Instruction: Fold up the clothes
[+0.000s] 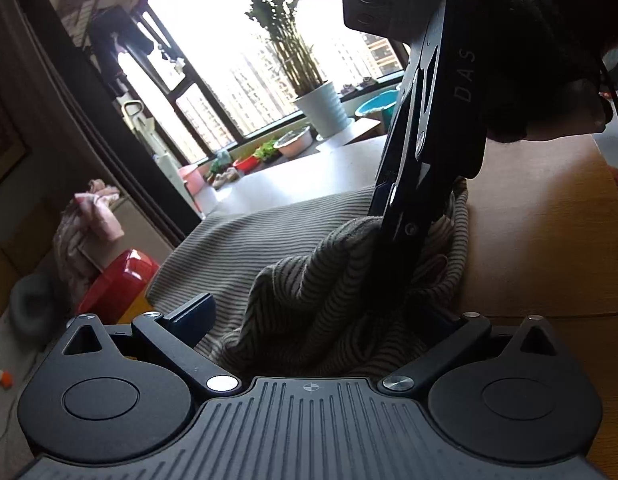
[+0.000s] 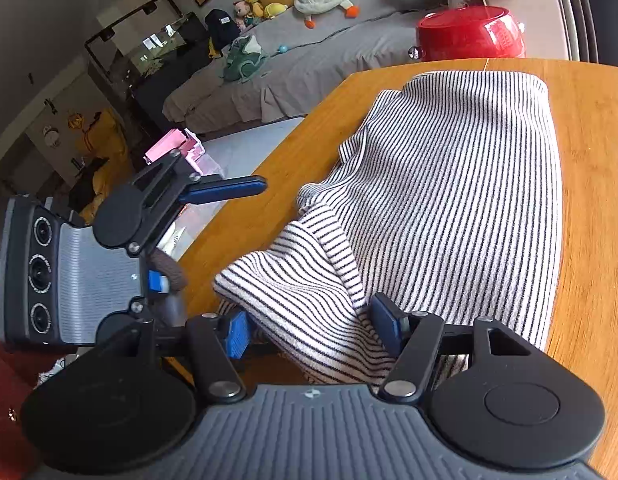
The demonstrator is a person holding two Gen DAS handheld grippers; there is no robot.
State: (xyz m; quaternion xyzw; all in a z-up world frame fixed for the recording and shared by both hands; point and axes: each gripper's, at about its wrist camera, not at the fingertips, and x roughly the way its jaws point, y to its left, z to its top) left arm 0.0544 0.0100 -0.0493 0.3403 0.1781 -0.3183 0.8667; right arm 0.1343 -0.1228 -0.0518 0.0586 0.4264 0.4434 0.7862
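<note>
1. The black-and-white striped knit garment (image 2: 449, 184) lies on the round orange-brown wooden surface (image 2: 589, 128), near its edge. Most of it is spread fairly flat in a long band.
2. The near end is bunched and lifted into a loose roll of cloth, not lying flat.
3. The right gripper (image 2: 313, 330) has its jaws set fairly wide with that raised fold between them; the blue pads sit beside the cloth, but I cannot tell if they pinch it.
4. The left gripper (image 1: 321, 316) has its jaws spread wide on either side of the same bunch, gripping nothing that I can see.
5. My judgement: a fold is in progress. The far part looks tidy, while the near end wants laying over and smoothing.
</note>
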